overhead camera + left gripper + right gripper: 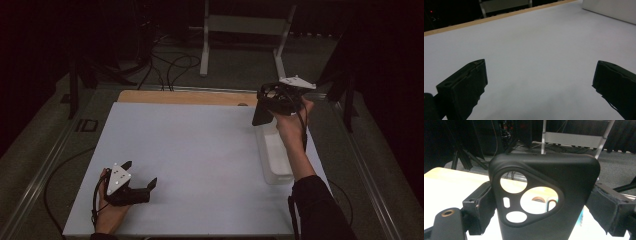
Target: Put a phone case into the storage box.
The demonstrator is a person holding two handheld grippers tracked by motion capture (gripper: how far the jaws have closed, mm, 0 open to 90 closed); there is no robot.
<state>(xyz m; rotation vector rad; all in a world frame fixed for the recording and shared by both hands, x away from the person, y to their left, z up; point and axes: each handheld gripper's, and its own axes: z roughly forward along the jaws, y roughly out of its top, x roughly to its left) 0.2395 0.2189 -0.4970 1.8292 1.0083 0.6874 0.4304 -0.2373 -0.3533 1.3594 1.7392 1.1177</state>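
At the near left of the tabletop (200, 150), the left claw (141, 176) rests low on the white surface in the person's hand, its jaws spread wide with nothing between them; the left gripper view confirms bare white sheet between the two black jaws. Farther right, along the tabletop's right side, lies a clear plastic bin (275, 160), long and shallow (whether anything lies in it is hard to tell). Above the bin's far end, the right claw (265, 102) is held up in the air, clamped on a black phone case (261, 112) that hangs down from it. In the right gripper view the phone case (549, 202) stands upright between the jaws, gripped by its two side edges, its camera cut-outs facing the lens. The risk from here, as I judge it, lies in that edge grip: a soft case can bow or twist under the squeeze and spring out sideways, dropping onto the bin's rim or off the tabletop's far right edge. Lowering it at a tilt could also catch a corner on the bin wall.
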